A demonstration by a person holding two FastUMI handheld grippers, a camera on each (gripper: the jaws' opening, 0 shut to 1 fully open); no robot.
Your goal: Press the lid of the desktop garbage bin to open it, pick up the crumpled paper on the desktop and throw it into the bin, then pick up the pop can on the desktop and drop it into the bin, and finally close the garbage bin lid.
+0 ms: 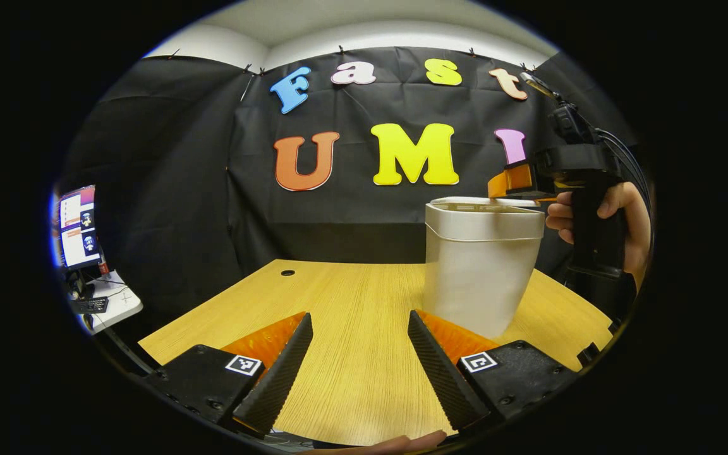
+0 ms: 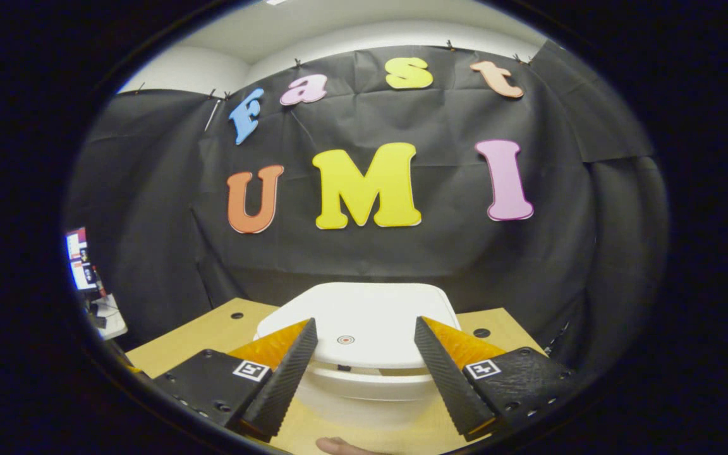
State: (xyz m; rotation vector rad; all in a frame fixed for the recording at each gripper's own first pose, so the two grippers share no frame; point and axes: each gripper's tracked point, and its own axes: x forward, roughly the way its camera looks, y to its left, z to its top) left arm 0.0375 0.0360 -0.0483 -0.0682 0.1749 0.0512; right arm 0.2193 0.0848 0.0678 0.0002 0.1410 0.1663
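The garbage bin (image 1: 481, 265) is standing upright on the wooden desktop (image 1: 351, 303), toward its right side in the left gripper view, with its lid (image 2: 354, 322) lying flat and shut. In that view the right gripper (image 1: 515, 186) is hovering at the bin's top edge, a hand (image 1: 617, 218) wrapping its handle; whether its fingers are touching the lid is hard to make out, since they are overlapping the rim. The left gripper (image 1: 359, 360) is hanging low over bare desktop with its jaws spread wide, holding nothing, and its right finger is overlapping the bin's base. In the right gripper view, the right gripper's jaws are standing apart over the lid's near edge, framing a small round mark (image 2: 345, 339). A screen (image 1: 78, 226) is glowing at the far left, partly cut off by the picture's edge.
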